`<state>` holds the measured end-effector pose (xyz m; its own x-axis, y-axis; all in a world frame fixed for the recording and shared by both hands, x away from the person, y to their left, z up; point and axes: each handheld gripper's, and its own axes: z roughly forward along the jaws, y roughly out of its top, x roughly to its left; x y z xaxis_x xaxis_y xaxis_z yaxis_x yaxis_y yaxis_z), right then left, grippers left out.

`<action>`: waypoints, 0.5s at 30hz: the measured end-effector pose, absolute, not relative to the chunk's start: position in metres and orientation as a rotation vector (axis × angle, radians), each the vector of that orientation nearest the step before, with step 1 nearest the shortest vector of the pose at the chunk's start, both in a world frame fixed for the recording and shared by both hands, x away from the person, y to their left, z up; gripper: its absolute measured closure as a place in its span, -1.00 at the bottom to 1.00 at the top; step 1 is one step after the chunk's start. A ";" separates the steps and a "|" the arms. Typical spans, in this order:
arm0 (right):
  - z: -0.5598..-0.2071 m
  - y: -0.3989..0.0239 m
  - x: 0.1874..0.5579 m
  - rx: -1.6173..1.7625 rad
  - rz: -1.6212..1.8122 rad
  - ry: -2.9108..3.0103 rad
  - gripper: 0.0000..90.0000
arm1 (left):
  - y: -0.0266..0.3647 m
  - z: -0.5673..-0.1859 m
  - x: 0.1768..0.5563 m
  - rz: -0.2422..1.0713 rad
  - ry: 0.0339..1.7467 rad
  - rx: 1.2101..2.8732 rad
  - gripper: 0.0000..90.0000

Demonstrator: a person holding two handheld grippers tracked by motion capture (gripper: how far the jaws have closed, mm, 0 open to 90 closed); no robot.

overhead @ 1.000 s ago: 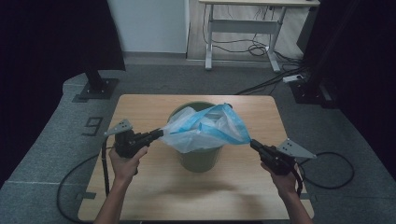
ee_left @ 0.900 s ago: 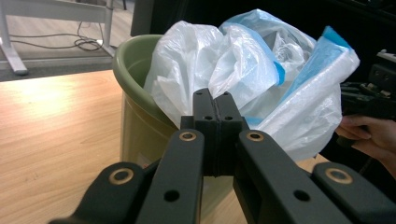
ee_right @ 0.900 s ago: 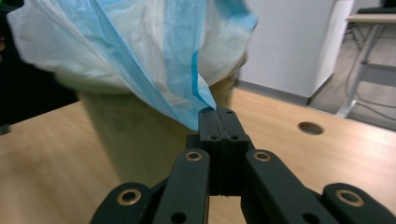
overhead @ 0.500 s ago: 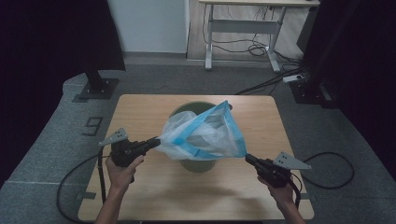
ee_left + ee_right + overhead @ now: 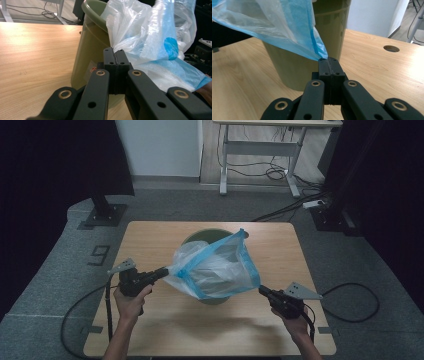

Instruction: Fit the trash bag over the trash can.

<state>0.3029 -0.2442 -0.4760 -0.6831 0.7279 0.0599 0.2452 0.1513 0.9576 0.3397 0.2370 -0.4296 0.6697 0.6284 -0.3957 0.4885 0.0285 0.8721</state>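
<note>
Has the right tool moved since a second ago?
Yes. The right tool, shut on the plastic bag, has moved toward the table's near edge, away from the green bin.

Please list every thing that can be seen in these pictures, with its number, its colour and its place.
plastic bag: one, clear with blue bands, stretched over the bin between the two grippers
bin: one, olive green, upright at the middle of the table
table: one, light wood, with a round hole in its top seen in the right gripper view
desk: one, grey legs, on the floor behind, with cables under it
stand base: one, black, on the floor at far left
left gripper: one, black, shut on the bag's left edge
right gripper: one, black, shut on the bag's right corner
hands: two, at the near edge, each holding a gripper
</note>
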 end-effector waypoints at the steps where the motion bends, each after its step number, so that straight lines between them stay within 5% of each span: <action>1: -0.476 -0.244 0.305 0.931 1.543 2.011 0.97 | 0.237 -0.430 0.343 0.141 0.948 1.614 1.00; 12: -0.476 -0.253 0.318 1.053 1.565 1.932 0.96 | 0.238 -0.433 0.346 0.127 0.962 1.592 0.99; 15: -0.469 -0.255 0.313 1.038 1.567 1.902 0.80 | 0.237 -0.431 0.343 0.131 0.950 1.592 0.99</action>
